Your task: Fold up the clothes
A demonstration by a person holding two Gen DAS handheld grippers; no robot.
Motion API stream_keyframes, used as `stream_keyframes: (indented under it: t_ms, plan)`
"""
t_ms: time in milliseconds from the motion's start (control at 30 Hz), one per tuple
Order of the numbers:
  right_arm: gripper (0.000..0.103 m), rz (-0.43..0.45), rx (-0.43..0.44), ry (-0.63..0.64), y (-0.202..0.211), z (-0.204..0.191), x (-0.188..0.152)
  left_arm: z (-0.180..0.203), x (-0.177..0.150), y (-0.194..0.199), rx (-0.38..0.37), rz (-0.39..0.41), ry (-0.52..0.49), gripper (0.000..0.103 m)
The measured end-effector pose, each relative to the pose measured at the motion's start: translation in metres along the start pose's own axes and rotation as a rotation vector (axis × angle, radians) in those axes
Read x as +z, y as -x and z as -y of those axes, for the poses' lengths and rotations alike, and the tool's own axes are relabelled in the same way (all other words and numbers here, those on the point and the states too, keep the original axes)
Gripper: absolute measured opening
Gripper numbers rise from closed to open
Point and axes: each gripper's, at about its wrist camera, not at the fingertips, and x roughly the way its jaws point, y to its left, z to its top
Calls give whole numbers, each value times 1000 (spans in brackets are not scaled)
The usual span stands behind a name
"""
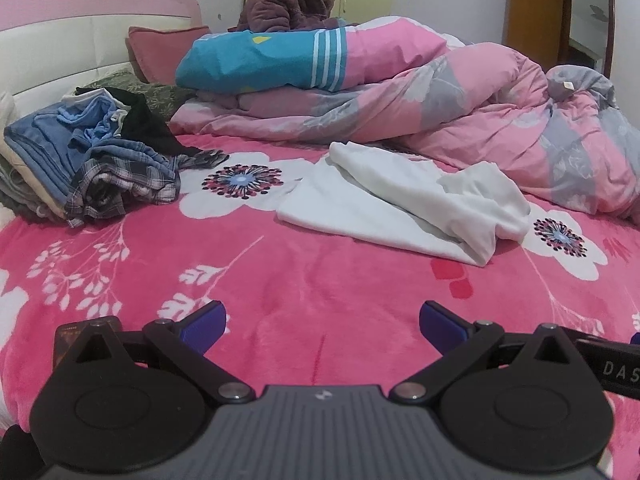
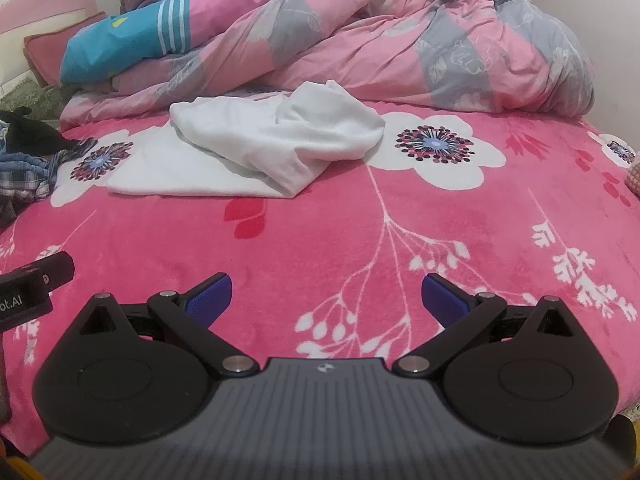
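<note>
Left wrist view. Left gripper (image 1: 322, 326) sits low over a bed, blue-padded fingers (image 1: 204, 326) spread wide apart, nothing between them. The surface is a bright pink plush blanket (image 1: 248, 280) printed with large white flowers and white leaf sprays. The white garment (image 1: 400, 204) lies crumpled on the blanket ahead and to the right, well apart from the gripper: a flat lower layer with a bunched fold on top. At far left a pile of clothes (image 1: 92, 160) rests near the blanket's edge: blue pieces, a plaid item, a black one on top. Behind, a pink and grey quilt (image 1: 460, 112) is heaped across the bed, with a blue, white-striped and pink pillow (image 1: 288, 56) on it. A pink cushion (image 1: 160, 48) leans against a white padded headboard (image 1: 60, 56) with pink trim. A person in a purple padded coat (image 1: 288, 0) sits beyond the quilt. White wall; a wooden door (image 1: 536, 8) at upper right.

Right wrist view. Right gripper (image 2: 326, 300) is likewise low over the blanket (image 2: 320, 240), fingers (image 2: 210, 298) parted, holding nothing. The white garment (image 2: 260, 148) lies ahead and left of centre, its far edge just beside the quilt (image 2: 400, 40). The clothes pile (image 2: 24, 168) shows only partly at the left edge. The striped pillow (image 2: 132, 40) is at upper left. A black part of the other gripper (image 2: 36, 280) enters at left.
</note>
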Motion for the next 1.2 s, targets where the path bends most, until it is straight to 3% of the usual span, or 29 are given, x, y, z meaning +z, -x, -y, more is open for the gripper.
stream_keyframes:
  t_ms: [1200]
  plan:
    - [102,-12,5,-20,-12,5,0,14,-6,-15,-6,-23,-38,103]
